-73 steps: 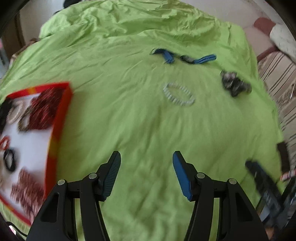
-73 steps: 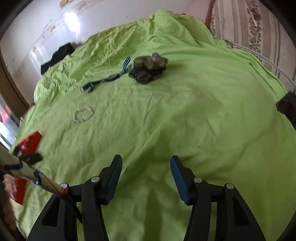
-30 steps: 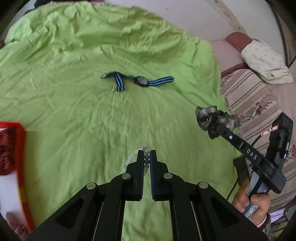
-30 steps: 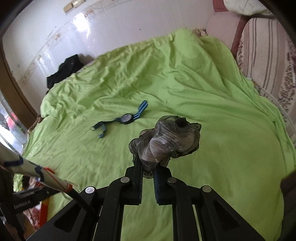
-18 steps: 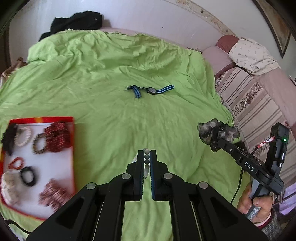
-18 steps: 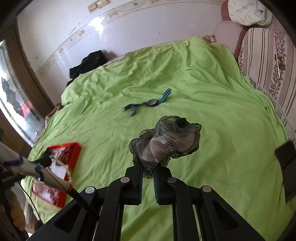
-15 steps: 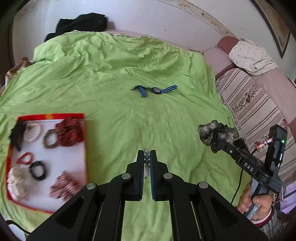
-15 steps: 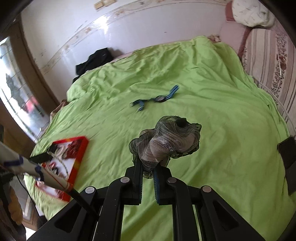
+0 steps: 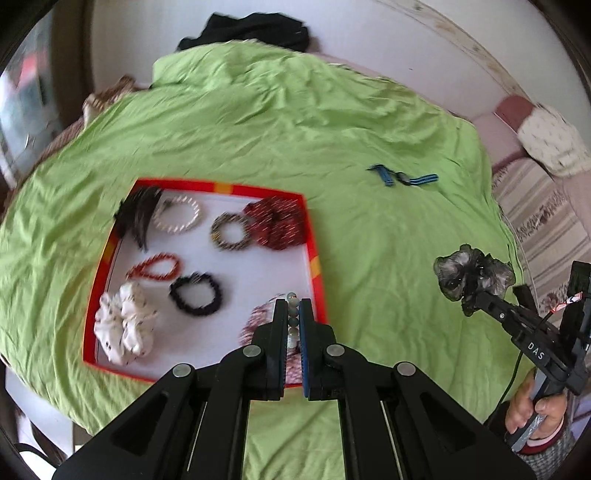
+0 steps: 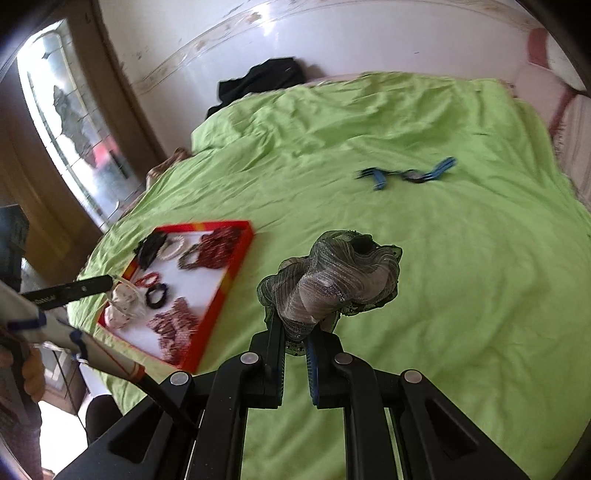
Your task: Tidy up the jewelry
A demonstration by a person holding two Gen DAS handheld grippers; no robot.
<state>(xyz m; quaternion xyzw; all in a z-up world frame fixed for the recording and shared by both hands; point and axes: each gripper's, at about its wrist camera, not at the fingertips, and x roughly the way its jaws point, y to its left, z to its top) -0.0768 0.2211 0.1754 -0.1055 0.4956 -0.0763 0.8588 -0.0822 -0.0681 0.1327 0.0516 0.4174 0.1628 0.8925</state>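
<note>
My left gripper (image 9: 293, 314) is shut on a pale beaded bracelet (image 9: 293, 318) and holds it above the right side of a red-rimmed white tray (image 9: 313, 236). The tray holds several bracelets and scrunchies, among them a white scrunchie (image 9: 123, 323) and a black bracelet (image 9: 195, 294). My right gripper (image 10: 295, 338) is shut on a grey-green scrunchie (image 10: 332, 280), held above the green bedspread; it also shows in the left wrist view (image 9: 471, 275). The tray shows at the left in the right wrist view (image 10: 221, 288). A blue-strapped watch (image 9: 404, 179) lies on the bedspread farther off.
The green bedspread (image 9: 388, 122) covers the bed. Black clothing (image 9: 255, 31) lies at its far edge by the wall. A striped sofa (image 9: 546, 214) with a pillow stands to the right. A window (image 10: 74, 122) is at the left.
Both grippers closed on their items, the left on the bracelet and the right on the scrunchie, lifted them, and swung left. The tray is now under the left gripper.
</note>
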